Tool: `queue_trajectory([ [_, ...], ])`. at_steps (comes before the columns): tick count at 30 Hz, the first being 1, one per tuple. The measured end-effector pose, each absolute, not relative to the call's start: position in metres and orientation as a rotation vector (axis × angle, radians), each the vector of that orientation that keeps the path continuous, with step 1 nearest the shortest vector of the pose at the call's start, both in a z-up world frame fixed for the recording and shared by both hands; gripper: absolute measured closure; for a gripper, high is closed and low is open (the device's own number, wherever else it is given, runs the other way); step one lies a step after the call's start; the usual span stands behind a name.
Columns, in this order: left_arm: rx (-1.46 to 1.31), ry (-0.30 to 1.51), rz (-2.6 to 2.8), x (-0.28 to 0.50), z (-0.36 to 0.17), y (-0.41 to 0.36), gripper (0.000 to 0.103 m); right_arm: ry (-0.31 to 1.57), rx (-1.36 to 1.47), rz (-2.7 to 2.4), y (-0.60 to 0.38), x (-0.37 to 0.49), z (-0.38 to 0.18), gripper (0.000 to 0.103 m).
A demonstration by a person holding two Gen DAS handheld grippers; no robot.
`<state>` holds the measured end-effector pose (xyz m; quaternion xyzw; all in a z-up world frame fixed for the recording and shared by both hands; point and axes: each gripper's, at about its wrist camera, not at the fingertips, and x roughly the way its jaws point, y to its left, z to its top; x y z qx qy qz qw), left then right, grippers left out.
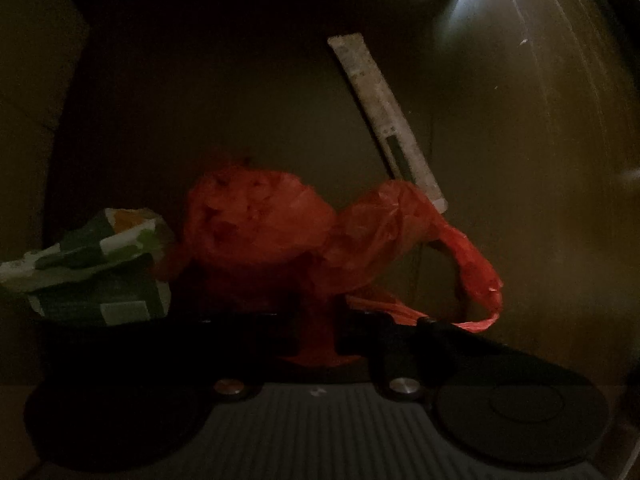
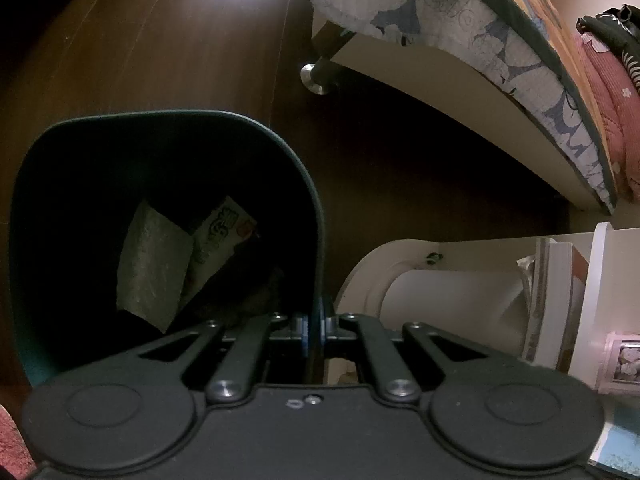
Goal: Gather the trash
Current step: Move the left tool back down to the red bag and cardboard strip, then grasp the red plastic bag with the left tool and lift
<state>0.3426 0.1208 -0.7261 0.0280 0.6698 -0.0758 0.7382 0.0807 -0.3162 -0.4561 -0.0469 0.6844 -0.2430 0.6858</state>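
Left gripper (image 1: 316, 332) is pinching a crumpled red plastic bag (image 1: 280, 232) on the dim wooden floor (image 1: 520, 160), green-and-white wrapper (image 1: 92, 268) just beside it, white remote (image 1: 384, 120) further out. Right gripper (image 2: 314, 332) is clamped on the dark green bin's rim (image 2: 316, 216), with papers (image 2: 160, 264) inside.

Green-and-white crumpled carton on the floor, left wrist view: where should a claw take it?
Probably from above, across the raised crumpled top fold of the carton. It lies flattened, with the red plastic bag crowding its right side, so the left edge looks freer.
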Motion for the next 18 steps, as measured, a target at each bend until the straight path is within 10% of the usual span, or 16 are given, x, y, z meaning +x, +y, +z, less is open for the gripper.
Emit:
queue_trajectory([
  [18, 0.055, 1.232, -0.667, 0.299, -0.536, 0.026, 0.095, 1.505, -0.071, -0.553, -0.320, 0.083, -0.455, 0.099],
])
